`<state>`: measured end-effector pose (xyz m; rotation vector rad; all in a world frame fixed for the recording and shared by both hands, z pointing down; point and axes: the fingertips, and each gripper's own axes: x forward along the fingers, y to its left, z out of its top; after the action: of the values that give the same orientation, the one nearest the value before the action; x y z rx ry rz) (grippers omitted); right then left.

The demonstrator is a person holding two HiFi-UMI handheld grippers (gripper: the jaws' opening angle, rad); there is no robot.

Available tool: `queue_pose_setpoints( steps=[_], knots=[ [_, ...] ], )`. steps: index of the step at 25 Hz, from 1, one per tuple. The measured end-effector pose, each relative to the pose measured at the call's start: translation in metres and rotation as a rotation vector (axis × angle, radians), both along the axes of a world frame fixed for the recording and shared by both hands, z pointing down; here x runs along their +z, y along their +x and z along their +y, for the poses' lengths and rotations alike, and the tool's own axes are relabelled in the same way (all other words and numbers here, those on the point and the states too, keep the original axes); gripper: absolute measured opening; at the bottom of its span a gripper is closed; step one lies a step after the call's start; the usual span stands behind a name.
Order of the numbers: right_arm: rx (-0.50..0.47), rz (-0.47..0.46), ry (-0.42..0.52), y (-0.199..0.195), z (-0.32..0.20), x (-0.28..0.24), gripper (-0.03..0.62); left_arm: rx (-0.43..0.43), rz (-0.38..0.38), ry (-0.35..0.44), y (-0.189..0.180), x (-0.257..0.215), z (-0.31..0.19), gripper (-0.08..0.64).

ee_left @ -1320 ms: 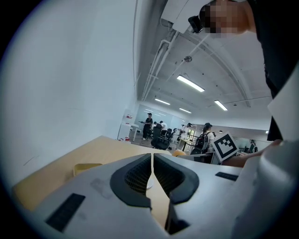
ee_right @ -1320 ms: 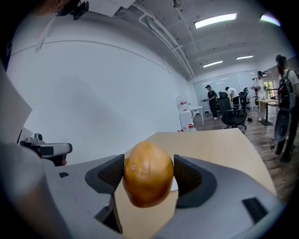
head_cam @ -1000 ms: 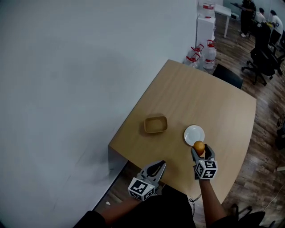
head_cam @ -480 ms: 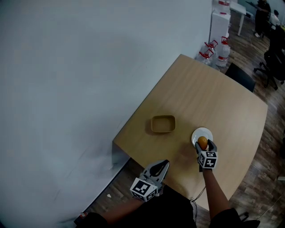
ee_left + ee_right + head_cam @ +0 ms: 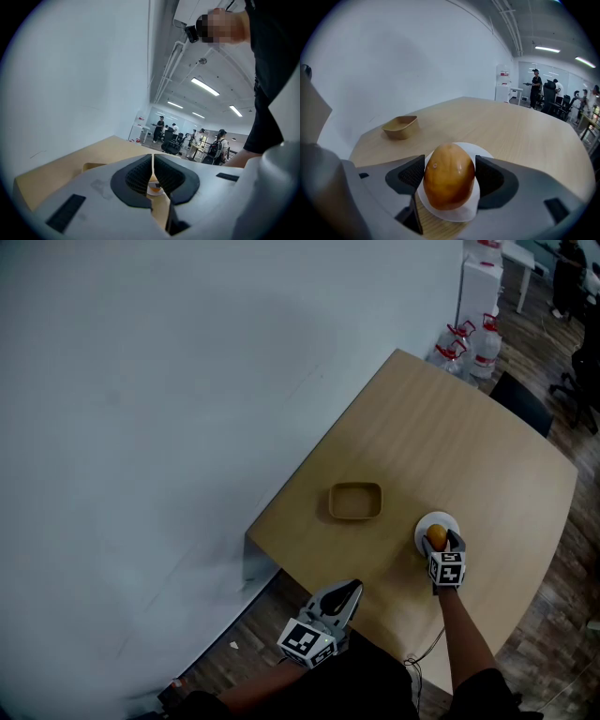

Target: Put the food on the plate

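Orange-brown food (image 5: 449,176): egg-shaped and glossy, clamped between the right gripper's jaws. We see it directly over the white plate, but we cannot tell whether it touches it.
Right gripper (image 5: 442,542): closed on the food, one dark pad against each flank. It reaches out over the near right part of the table.
White plate (image 5: 437,520): round and flat on the table, to the right of the bowl and apart from it. In the right gripper view the food covers its middle.
Left gripper (image 5: 153,169): jaws pressed together with only a thin seam between them, and we find nothing held there. In the head view it hangs by the table's near edge, well apart from the plate.
Tan bowl (image 5: 355,502): shallow and rounded-square, standing upright near the table's middle.
Wooden table (image 5: 450,427): light wood, one side set along a pale wall.
Water bottles (image 5: 473,343): clustered on the floor past the table's far corner.
Background: we make out people and office chairs far off in both gripper views.
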<state>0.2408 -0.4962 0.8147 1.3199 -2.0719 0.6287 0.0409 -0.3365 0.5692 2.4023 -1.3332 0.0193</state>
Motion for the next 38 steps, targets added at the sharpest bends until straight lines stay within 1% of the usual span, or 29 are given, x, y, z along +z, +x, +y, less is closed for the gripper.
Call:
queue_pose_setpoints(
  steps=[3,5,13,17,21,25,29,32,35,38],
  knots=[
    [0.008,0.033,0.025,-0.002,-0.003,-0.003,0.376,-0.012,-0.011,0.011,-0.005,0.0,-0.001,0.015],
    [0.014,0.04,0.04,-0.001,-0.003,-0.008,0.376,-0.016,-0.009,0.008,-0.006,-0.002,-0.002,0.015],
    [0.045,0.007,0.068,-0.002,0.011,-0.032,0.376,-0.029,0.018,0.007,-0.016,-0.004,0.013,0.015],
    [0.052,0.006,0.098,-0.007,0.024,-0.046,0.376,-0.047,-0.002,0.036,-0.031,-0.011,0.025,0.015],
    [0.051,0.003,0.136,-0.01,0.044,-0.073,0.376,-0.052,0.006,0.042,-0.043,-0.021,0.045,0.015],
    [0.074,-0.012,0.146,-0.013,0.072,-0.094,0.376,-0.063,0.046,0.045,-0.055,-0.031,0.069,0.015],
    [0.091,-0.049,0.154,-0.023,0.111,-0.115,0.374,-0.037,0.042,0.097,-0.058,-0.046,0.095,0.015],
    [0.099,-0.093,0.19,-0.04,0.144,-0.144,0.374,-0.04,0.053,0.116,-0.067,-0.055,0.115,0.015],
    [0.118,-0.142,0.231,-0.056,0.18,-0.171,0.374,-0.052,0.023,0.1,-0.083,-0.049,0.137,0.015],
    [0.113,-0.16,0.256,-0.065,0.217,-0.192,0.374,-0.07,0.017,0.068,-0.098,-0.045,0.159,0.015]
  ],
)
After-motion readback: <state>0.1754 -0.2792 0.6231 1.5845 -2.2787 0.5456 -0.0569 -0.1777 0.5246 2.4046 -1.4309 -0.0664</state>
